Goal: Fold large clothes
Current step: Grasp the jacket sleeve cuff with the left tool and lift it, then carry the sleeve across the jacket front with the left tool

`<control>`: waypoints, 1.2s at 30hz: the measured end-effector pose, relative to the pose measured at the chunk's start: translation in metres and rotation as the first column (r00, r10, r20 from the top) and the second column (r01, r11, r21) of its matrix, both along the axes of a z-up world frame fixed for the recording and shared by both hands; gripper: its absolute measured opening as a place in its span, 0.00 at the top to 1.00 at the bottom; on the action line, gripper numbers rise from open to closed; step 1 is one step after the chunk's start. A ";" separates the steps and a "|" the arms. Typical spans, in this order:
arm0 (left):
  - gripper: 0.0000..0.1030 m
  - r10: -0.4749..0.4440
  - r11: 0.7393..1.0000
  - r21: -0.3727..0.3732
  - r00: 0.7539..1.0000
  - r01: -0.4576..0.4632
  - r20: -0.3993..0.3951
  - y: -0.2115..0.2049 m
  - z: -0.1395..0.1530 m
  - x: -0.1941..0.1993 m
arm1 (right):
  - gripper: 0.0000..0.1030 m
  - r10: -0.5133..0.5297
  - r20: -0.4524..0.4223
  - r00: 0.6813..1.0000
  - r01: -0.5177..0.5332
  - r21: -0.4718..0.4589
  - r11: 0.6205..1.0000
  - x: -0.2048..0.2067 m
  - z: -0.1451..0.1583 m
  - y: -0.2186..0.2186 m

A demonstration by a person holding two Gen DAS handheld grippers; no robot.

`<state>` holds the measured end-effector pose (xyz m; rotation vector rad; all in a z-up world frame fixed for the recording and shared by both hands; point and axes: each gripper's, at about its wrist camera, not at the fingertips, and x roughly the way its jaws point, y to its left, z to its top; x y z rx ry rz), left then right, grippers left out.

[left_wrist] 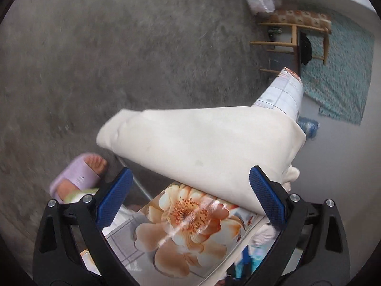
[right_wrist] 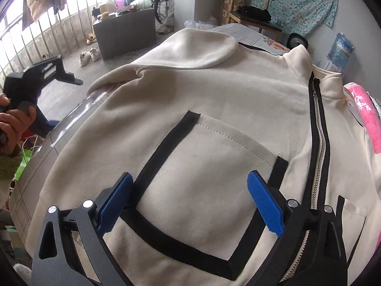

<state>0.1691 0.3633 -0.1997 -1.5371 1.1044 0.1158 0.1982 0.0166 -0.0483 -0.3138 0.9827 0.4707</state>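
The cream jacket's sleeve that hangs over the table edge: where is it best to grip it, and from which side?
Probably grip the sleeve near its rounded free end, coming from the table's outer edge with the left gripper. There the cloth lies over the edge, so the jaws could close around both layers.

We see a cream jacket lying front-up on the bench, spread wide. Black tape frames its square chest pocket, and a metal zipper edged in black runs from six o'clock up to the stand collar at one o'clock. One sleeve lies folded across the shoulder at twelve o'clock.
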 end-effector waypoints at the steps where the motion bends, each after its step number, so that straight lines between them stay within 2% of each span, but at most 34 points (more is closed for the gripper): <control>1: 0.08 0.021 0.993 -0.114 1.000 -0.021 -0.007 -0.001 -0.023 0.003 | 0.08 -0.003 0.000 1.000 0.003 -0.002 1.000 0.001 0.000 0.000; 2: 0.08 0.033 0.982 -0.188 0.999 -0.036 -0.017 -0.003 -0.041 0.005 | 0.08 -0.004 -0.001 1.000 0.004 -0.003 1.000 0.002 -0.001 0.001; 3: 0.08 0.037 0.973 -0.226 0.999 -0.044 -0.032 -0.006 -0.055 0.006 | 0.08 -0.006 -0.003 1.000 0.005 -0.003 1.000 0.003 -0.001 0.002; 6: 0.08 0.039 0.951 -0.303 0.997 -0.059 -0.072 -0.019 -0.094 0.011 | 0.08 -0.011 -0.008 1.000 0.011 -0.008 1.000 0.006 -0.001 0.004; 9: 0.11 0.042 0.924 -0.376 0.997 -0.065 -0.068 -0.034 -0.121 0.022 | 0.08 -0.016 -0.009 1.000 0.015 -0.012 1.000 0.008 -0.002 0.005; 11: 0.24 0.057 0.912 -0.402 0.996 -0.081 -0.071 -0.035 -0.128 0.027 | 0.08 -0.019 -0.011 1.000 0.018 -0.015 1.000 0.009 -0.002 0.004; 13: 0.52 0.068 0.904 -0.419 0.995 -0.091 -0.069 -0.033 -0.132 0.032 | 0.08 -0.023 -0.012 1.000 0.022 -0.016 1.000 0.010 -0.002 0.004; 16: 0.77 0.084 0.907 -0.409 0.995 -0.101 -0.058 -0.023 -0.130 0.035 | 0.08 -0.032 -0.013 0.999 0.031 -0.020 0.999 0.010 -0.002 0.004; 17: 0.82 0.092 0.911 -0.398 0.994 -0.108 -0.058 -0.020 -0.126 0.036 | 0.08 -0.034 -0.010 0.999 0.034 -0.024 0.999 0.010 -0.001 0.004; 18: 0.90 0.106 0.917 -0.380 0.993 -0.120 -0.058 -0.013 -0.123 0.033 | 0.08 -0.035 -0.007 0.999 0.035 -0.027 0.999 0.009 0.000 0.004; 20: 0.92 0.127 0.945 -0.298 0.991 -0.134 -0.044 0.005 -0.106 0.034 | 0.08 -0.043 0.008 0.999 0.043 -0.032 0.999 0.007 0.004 0.002; 21: 0.93 0.131 0.964 -0.230 0.991 -0.136 -0.034 0.015 -0.092 0.036 | 0.08 -0.046 0.014 0.999 0.046 -0.031 0.998 0.005 0.006 0.001; 22: 0.93 0.126 0.983 -0.130 0.992 -0.128 -0.020 0.026 -0.070 0.039 | 0.08 -0.049 0.021 0.999 0.050 -0.026 0.998 0.004 0.009 -0.002; 23: 0.94 0.119 0.992 -0.034 0.993 -0.120 -0.004 0.035 -0.048 0.044 | 0.08 -0.055 0.030 0.998 0.056 -0.015 0.998 0.003 0.014 -0.005; 25: 0.94 0.101 0.977 0.183 0.994 -0.108 0.046 0.048 0.013 0.055 | 0.08 -0.069 0.049 0.996 0.068 0.009 0.998 0.000 0.023 -0.012; 26: 0.94 0.081 0.951 0.291 0.993 -0.102 0.082 0.049 0.048 0.061 | 0.08 -0.079 0.061 0.995 0.078 0.023 0.997 -0.002 0.029 -0.017; 27: 0.94 0.047 0.912 0.399 0.991 -0.095 0.127 0.045 0.086 0.067 | 0.08 -0.091 0.072 0.993 0.088 0.041 0.995 -0.004 0.036 -0.023; 28: 0.94 -0.009 0.850 0.519 0.983 -0.087 0.181 0.035 0.131 0.073 | 0.08 -0.103 0.082 0.991 0.098 0.060 0.993 -0.007 0.042 -0.029; 29: 0.94 -0.082 0.769 0.633 0.969 -0.087 0.232 0.016 0.177 0.077 | 0.08 -0.114 0.090 0.989 0.107 0.074 0.992 -0.009 0.048 -0.035; 30: 0.94 -0.156 0.696 0.713 0.951 -0.085 0.265 -0.005 0.213 0.079 | 0.08 -0.127 0.100 0.987 0.119 0.086 0.989 -0.012 0.053 -0.042; 31: 0.94 -0.255 0.605 0.792 0.922 -0.082 0.290 -0.036 0.252 0.081 | 0.08 -0.148 0.110 0.983 0.137 0.098 0.986 -0.015 0.058 -0.051; 32: 0.94 -0.347 0.534 0.842 0.886 -0.082 0.306 -0.067 0.282 0.080 | 0.08 -0.164 0.115 0.980 0.152 0.106 0.983 -0.017 0.062 -0.060; 33: 0.94 -0.453 0.471 0.879 0.833 -0.077 0.316 -0.103 0.309 0.077 | 0.08 -0.184 0.117 0.976 0.171 0.115 0.979 -0.019 0.066 -0.069; 34: 0.93 -0.531 0.426 0.902 0.789 -0.066 0.308 -0.133 0.324 0.074 | 0.08 -0.212 0.117 0.970 0.198 0.122 0.973 -0.022 0.069 -0.081; 36: 0.93 -0.673 0.318 0.948 0.698 -0.026 0.245 -0.200 0.339 0.066 | 0.08 -0.265 0.115 0.957 0.250 0.134 0.959 -0.026 0.073 -0.104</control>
